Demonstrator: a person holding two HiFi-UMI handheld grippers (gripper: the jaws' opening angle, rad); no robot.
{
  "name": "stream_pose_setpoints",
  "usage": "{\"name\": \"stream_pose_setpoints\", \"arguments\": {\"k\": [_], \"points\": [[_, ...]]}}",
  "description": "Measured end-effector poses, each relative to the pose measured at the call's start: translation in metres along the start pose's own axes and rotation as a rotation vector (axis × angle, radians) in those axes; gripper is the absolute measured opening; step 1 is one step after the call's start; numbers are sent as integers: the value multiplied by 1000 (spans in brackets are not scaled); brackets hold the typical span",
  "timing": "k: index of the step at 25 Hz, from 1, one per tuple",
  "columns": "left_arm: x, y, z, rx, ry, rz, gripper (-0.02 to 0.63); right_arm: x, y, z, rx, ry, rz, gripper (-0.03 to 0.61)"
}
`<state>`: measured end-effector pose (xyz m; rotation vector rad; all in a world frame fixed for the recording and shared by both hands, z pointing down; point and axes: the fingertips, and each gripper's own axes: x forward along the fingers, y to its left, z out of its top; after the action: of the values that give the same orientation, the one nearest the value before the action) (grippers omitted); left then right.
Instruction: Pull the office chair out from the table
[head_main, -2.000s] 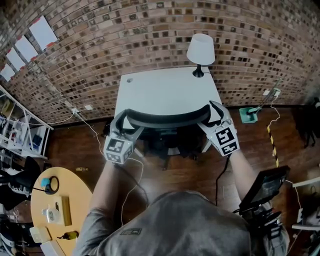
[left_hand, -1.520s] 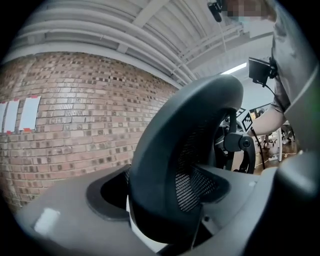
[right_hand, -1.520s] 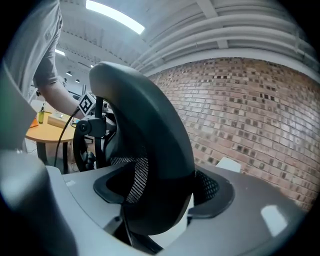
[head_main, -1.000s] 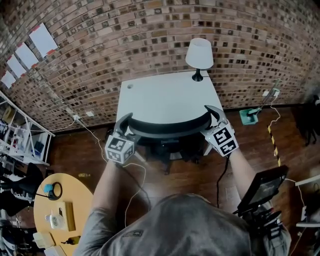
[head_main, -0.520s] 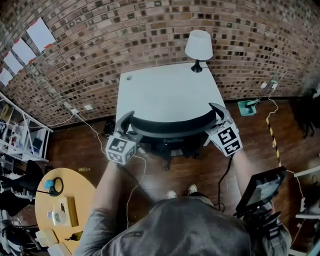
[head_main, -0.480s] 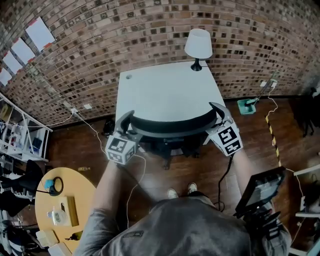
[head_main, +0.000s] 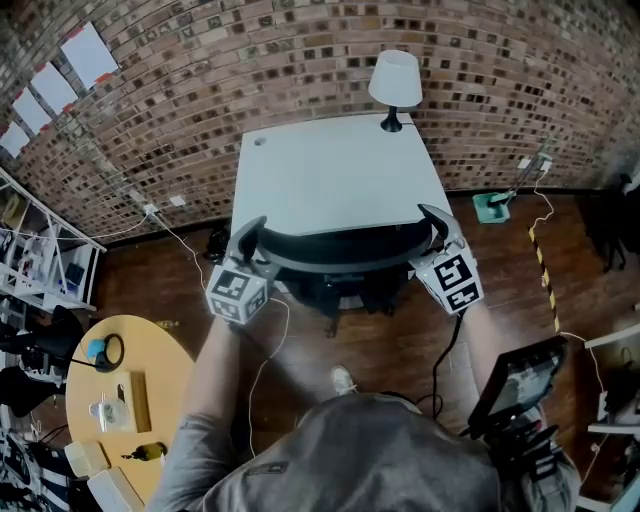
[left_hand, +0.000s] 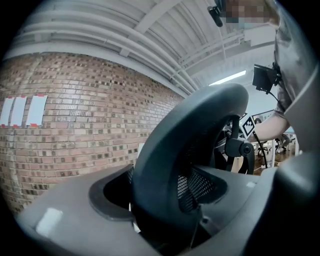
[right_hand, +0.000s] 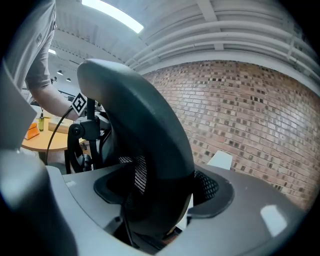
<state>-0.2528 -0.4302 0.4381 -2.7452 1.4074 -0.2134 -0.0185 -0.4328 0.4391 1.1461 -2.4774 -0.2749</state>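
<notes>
The black mesh office chair's backrest curves along the front edge of the white table. My left gripper clamps the backrest's left end, and its jaws are closing on the rim between them. My right gripper clamps the right end. In the left gripper view the backrest rim fills the gap of the left gripper. The right gripper view shows the rim likewise wedged in the right gripper. The seat and base are mostly hidden under the backrest.
A white lamp stands at the table's far right corner, against the brick wall. A round wooden table with small items is at lower left and shelving at far left. A black device and cables lie on the wooden floor at right.
The backrest and both grippers have come back from the table toward me. More of the tabletop shows beyond the chair. A shoe has stepped back into view.
</notes>
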Motion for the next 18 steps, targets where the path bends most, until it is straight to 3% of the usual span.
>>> {"name": "stream_pose_setpoints", "arguments": {"k": [18], "points": [[-69, -67, 3, -28, 16, 39, 334, -77, 47, -3, -11, -20, 24, 347]]}}
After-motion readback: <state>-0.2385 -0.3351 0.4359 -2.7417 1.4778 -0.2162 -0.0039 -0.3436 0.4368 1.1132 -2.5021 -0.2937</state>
